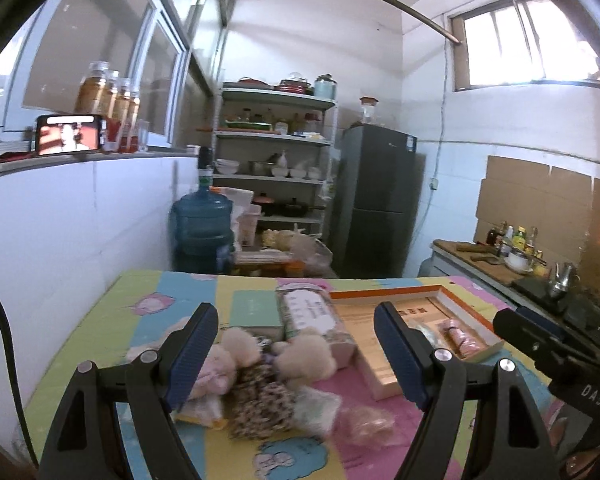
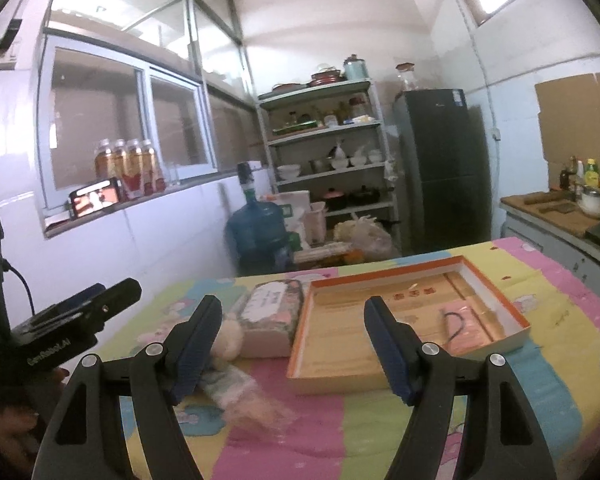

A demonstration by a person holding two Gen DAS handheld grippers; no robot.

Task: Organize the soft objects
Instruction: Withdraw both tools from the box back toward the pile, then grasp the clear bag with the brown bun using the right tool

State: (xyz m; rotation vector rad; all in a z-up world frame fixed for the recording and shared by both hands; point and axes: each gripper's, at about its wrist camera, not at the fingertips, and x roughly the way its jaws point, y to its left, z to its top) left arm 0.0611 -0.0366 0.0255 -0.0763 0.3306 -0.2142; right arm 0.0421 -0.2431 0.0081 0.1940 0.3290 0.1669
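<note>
Table cover (image 1: 112, 320): smooth, slightly glossy sheet with pastel cartoon print.
Plush toys (image 1: 284, 356) on the cover: fuzzy beige pile, one in speckled floral cloth.
Box (image 2: 496, 292) right of the toys: matt cardboard, white walls, orange rim.
Tissue pack (image 2: 274, 312) just left of the box: glossy printed plastic wrap.
Left gripper (image 1: 296, 356), right gripper (image 2: 294, 348): matt black plastic, ribbed blue pads, shiny metal pivots.
</note>
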